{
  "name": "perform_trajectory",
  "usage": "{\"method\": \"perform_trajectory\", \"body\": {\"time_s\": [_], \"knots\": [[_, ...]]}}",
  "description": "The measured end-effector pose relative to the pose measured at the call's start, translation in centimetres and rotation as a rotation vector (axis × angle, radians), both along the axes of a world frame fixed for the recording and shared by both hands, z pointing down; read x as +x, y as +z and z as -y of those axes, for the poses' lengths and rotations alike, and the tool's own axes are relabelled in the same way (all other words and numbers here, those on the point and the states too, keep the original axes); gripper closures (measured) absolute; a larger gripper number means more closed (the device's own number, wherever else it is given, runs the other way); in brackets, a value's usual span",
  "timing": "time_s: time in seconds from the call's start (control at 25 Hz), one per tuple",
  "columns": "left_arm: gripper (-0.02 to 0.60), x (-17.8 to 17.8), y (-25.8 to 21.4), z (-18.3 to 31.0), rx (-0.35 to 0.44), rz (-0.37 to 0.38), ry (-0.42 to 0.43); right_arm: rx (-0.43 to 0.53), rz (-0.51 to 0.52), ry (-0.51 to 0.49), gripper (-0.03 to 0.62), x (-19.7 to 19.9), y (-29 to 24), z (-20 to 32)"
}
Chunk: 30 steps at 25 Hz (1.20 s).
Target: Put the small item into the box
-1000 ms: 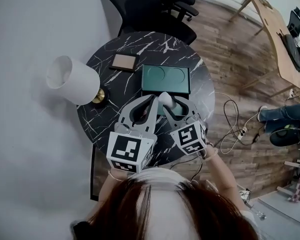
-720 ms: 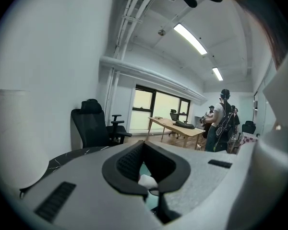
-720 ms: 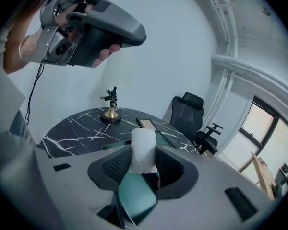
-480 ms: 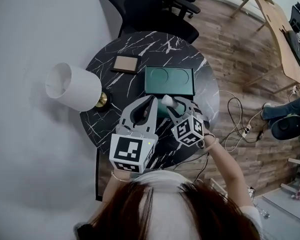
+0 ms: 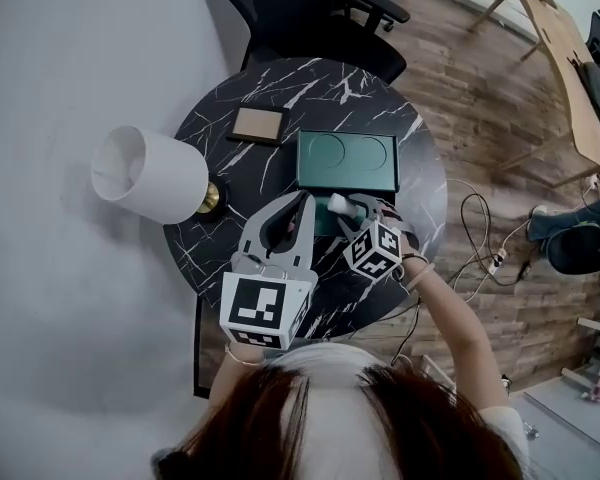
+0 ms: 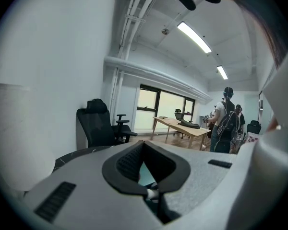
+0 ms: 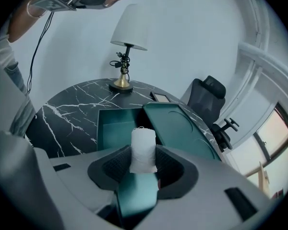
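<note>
Right gripper view, I saw my right gripper (image 7: pixel 143 163) clamped on white roll (image 7: pixel 143 147) by open green box (image 7: pixel 110 128), lid (image 7: pixel 180 128) right, lamp (image 7: pixel 129 30) far left, left gripper (image 6: pixel 143 145) closed, empty.

My right gripper (image 5: pixel 345 208) is covering most of the box (image 5: pixel 322 224) from overhead. My head (image 5: pixel 330 418) is hiding the worktop's (image 5: pixel 280 98) near edge.

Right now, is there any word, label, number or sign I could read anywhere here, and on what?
No readable text anywhere in these views.
Left cube: black-and-white square pattern only, no letters.
Right cube: the same kind of pattern, no letters.
Box lid: two plain circles, no print.
</note>
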<state>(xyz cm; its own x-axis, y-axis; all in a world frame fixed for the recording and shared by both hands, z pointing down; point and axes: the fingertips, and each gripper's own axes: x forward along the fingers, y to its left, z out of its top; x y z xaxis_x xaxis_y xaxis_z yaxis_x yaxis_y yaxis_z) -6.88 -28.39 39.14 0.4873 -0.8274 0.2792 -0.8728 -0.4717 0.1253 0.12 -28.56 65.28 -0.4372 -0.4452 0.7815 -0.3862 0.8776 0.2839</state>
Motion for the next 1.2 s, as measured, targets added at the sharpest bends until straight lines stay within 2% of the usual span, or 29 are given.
{"method": "perform_trajectory", "body": {"time_s": [0.52, 0.92, 1.2], "knots": [[0.573, -0.3, 0.8, 0.2, -0.018, 0.01, -0.019, -0.113, -0.072, -0.015, 0.416, 0.6, 3.8, 0.0], [0.572, -0.4, 1.6, 0.0, -0.039, 0.018, -0.024, -0.145, -0.056, 0.024, 0.411, 0.7, 4.2, 0.2], [0.572, -0.1, 1.5, -0.3, -0.041, 0.018, -0.015, -0.159, -0.036, 0.047, 0.382, 0.5, 3.8, 0.1]]}}
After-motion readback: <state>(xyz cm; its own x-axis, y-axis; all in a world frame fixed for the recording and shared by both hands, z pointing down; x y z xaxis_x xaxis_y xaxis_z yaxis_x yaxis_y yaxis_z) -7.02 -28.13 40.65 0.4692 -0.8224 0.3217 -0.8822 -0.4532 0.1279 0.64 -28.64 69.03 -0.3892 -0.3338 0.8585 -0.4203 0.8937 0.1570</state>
